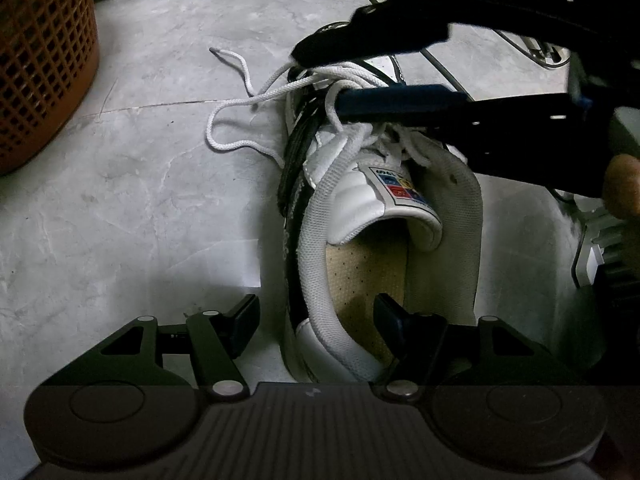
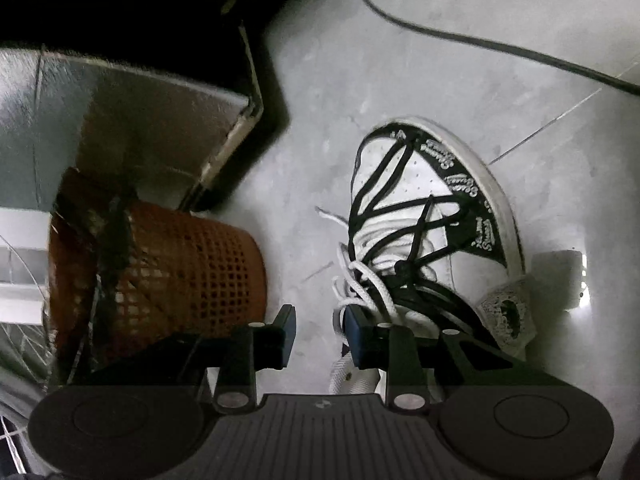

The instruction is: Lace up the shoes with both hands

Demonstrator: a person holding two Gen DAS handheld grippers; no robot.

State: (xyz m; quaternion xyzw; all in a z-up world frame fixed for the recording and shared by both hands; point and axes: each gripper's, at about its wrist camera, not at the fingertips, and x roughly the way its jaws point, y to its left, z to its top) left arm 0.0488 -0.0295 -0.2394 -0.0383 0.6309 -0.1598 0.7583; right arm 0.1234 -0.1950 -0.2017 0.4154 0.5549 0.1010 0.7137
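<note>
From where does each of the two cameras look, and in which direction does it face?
Left wrist: sits on the left gripper, looking steeply down into the shoe from its heel; the right gripper and a fingertip show.
Right wrist: sits on the right gripper, looking slantwise down along the shoe toward its toe; only its own fingers show.
Shared: the shoe, white laces, orange basket, grey floor.
</note>
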